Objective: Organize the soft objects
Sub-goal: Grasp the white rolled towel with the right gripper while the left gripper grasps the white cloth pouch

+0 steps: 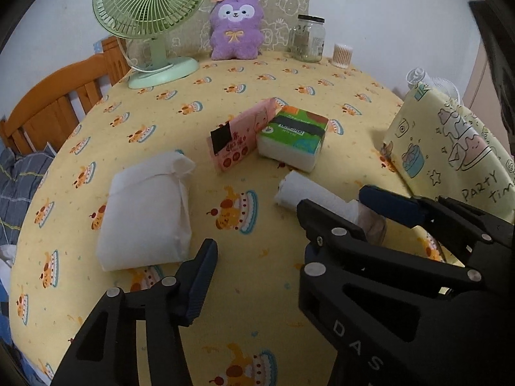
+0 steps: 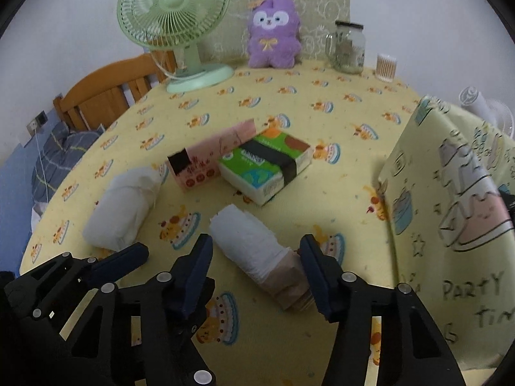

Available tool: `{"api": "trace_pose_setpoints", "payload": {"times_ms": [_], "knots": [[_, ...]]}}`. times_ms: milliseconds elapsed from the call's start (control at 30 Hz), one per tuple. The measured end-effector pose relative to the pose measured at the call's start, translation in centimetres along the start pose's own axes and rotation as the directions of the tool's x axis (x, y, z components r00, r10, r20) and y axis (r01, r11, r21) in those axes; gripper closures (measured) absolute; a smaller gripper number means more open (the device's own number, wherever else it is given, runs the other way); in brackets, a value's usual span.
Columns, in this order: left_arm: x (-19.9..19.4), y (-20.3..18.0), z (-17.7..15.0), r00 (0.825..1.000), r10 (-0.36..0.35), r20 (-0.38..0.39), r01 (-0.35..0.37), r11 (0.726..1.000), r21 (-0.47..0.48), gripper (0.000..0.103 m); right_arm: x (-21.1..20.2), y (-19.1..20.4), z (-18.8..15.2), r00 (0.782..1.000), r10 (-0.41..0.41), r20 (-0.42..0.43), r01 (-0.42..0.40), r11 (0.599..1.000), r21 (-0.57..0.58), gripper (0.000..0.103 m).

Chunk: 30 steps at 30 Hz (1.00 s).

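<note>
On the yellow cake-print tablecloth [image 1: 251,96] lie a white wrapped bundle [image 1: 146,212] [image 2: 124,207], a pink tissue pack [image 1: 239,136] [image 2: 209,160], a green tissue pack [image 1: 294,136] [image 2: 267,167] and a white paper roll with a brown end [image 2: 257,254] [image 1: 318,201]. My right gripper [image 2: 256,273] is open with its fingers on either side of the roll's brown end, not closed on it. My left gripper [image 1: 254,244] is open and empty above the cloth, right of the bundle. The right gripper [image 1: 341,212] also shows in the left wrist view.
A yellow "Party Time" fabric bin [image 2: 450,212] [image 1: 450,151] stands at the right. At the back stand a green fan [image 1: 151,22], a purple plush toy [image 1: 236,27], a glass jar [image 1: 307,38] and a cotton-swab tub [image 1: 342,55]. A wooden chair [image 1: 61,103] is at the left.
</note>
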State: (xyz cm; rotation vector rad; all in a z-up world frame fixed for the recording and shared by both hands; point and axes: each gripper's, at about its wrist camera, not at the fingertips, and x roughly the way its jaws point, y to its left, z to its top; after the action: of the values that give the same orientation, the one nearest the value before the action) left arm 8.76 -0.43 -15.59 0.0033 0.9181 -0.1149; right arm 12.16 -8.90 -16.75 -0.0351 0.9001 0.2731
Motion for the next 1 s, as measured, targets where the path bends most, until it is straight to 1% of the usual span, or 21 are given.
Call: {"api": "trace_pose_setpoints", "payload": {"times_ms": [67, 133, 300, 333, 567, 700, 767, 800, 833, 967, 1000], "knots": [[0.0, -0.1, 0.0, 1.000, -0.001, -0.002, 0.001, 1.000, 0.003, 0.045, 0.3, -0.1, 0.0, 1.000, 0.022, -0.018, -0.022, 1.000, 0.008, 0.053], [0.1, 0.0, 0.0, 1.000, -0.002, -0.006, 0.002, 1.000, 0.002, 0.045, 0.3, -0.1, 0.0, 0.999, 0.028, -0.028, -0.028, 1.000, 0.005, 0.064], [-0.8, 0.0, 0.3, 1.000, -0.011, 0.014, 0.011, 1.000, 0.000, 0.045, -0.3, 0.0, 0.1, 0.999, 0.045, -0.017, -0.045, 0.999, 0.005, 0.081], [-1.0, 0.0, 0.3, 1.000, -0.009, 0.019, 0.009, 1.000, 0.001, 0.045, -0.6, 0.1, 0.1, 0.998, 0.052, -0.016, -0.052, 0.999, 0.006, 0.083], [-2.9, 0.7, 1.0, 0.997, 0.003, 0.078, -0.003, 1.000, 0.001, 0.044, -2.4, 1.0, 1.0, 0.998, 0.052, 0.046, -0.052, 0.999, -0.007, 0.085], [-3.2, 1.4, 1.7, 0.996, 0.016, 0.093, -0.016, 1.000, 0.002, 0.044, -2.9, 1.7, 1.7, 0.996, 0.051, 0.071, -0.051, 0.999, -0.011, 0.085], [-3.5, 1.8, 2.0, 0.994, 0.029, 0.102, -0.030, 0.999, 0.010, 0.041, -3.0, 2.1, 2.1, 0.995, 0.048, 0.083, -0.047, 0.999, -0.011, 0.085], [-3.5, 2.0, 2.1, 0.993, 0.038, 0.109, -0.040, 0.999, 0.012, 0.037, -3.0, 2.3, 2.3, 0.995, 0.046, 0.089, -0.045, 0.999, -0.012, 0.085], [-3.5, 2.3, 2.2, 0.993, 0.046, 0.113, -0.047, 0.999, 0.011, 0.036, -3.0, 2.5, 2.5, 0.994, 0.041, 0.097, -0.040, 0.999, -0.015, 0.085], [-3.0, 3.5, 2.5, 0.992, 0.055, 0.110, -0.054, 0.998, -0.009, 0.035, -2.3, 3.3, 3.1, 0.995, 0.027, 0.101, -0.025, 1.000, -0.016, 0.085], [-2.6, 4.0, 2.6, 0.993, 0.062, 0.103, -0.060, 0.998, -0.018, 0.034, -2.2, 3.4, 3.1, 0.995, 0.025, 0.100, -0.024, 1.000, -0.017, 0.085]]}}
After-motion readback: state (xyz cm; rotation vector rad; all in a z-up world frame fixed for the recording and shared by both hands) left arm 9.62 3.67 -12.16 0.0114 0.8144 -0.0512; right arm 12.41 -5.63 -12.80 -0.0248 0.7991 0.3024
